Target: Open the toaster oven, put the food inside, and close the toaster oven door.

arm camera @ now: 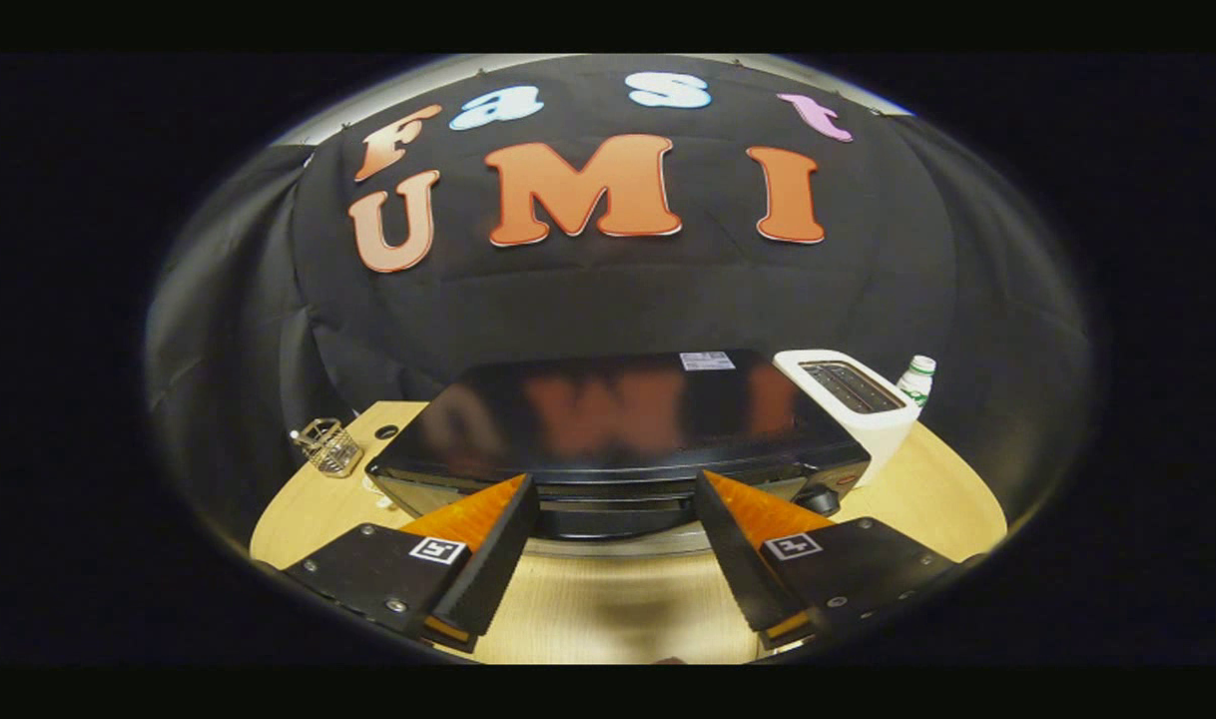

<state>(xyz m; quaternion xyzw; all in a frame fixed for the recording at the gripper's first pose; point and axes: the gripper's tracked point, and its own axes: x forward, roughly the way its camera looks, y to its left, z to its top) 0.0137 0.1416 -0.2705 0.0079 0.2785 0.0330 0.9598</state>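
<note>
Spread claw above wooden table

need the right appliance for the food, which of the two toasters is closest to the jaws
The black toaster oven, just ahead of the open gripper. The white slot toaster sits behind its far corner, beside a bottle.
</note>
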